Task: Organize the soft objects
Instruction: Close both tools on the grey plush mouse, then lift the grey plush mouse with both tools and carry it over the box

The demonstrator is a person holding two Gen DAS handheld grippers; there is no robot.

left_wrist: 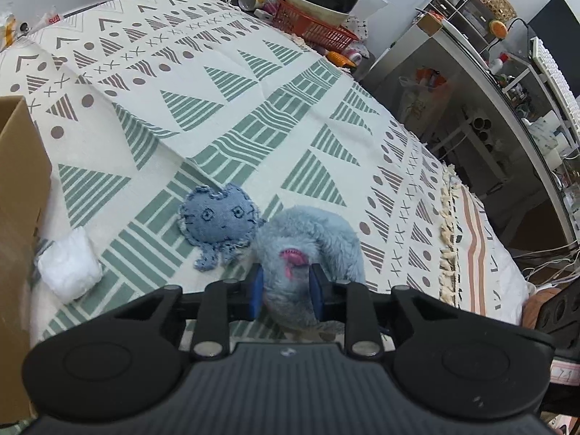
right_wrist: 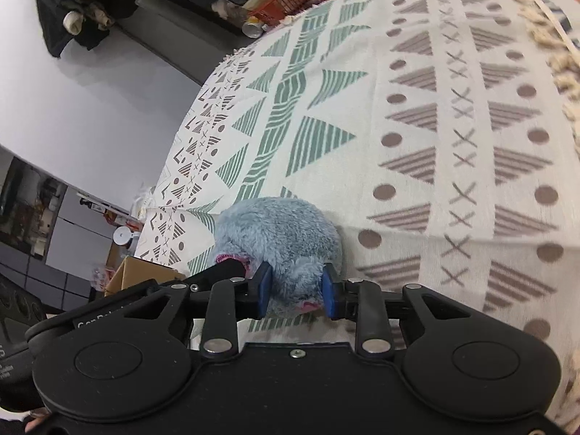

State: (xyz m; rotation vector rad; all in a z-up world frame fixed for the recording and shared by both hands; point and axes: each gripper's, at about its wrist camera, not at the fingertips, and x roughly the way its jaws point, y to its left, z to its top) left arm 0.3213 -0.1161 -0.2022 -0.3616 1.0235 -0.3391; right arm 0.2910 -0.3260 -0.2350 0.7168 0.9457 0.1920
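Left gripper: seen low and centre in the left wrist view; its jaws are pinched on the fluffy blue plush toy, the blue pads pressed into the fur on either side of a pink stitched mark.
Right gripper: seen low and centre in the right wrist view; its jaws are likewise pinched on the same plush toy, fur bulging between the pads (a tip of the other gripper is seen against the toy's left side).
Plush toy: rested on the patterned cloth, just below the middle of both frames.
Denim octopus: laid flat on the cloth, touching the plush toy's left edge in the left wrist view.
White wad: placed at lower left of the left wrist view, just beside the cardboard box.
Red basket: seen at the top of the left wrist view, bowls stacked in it.
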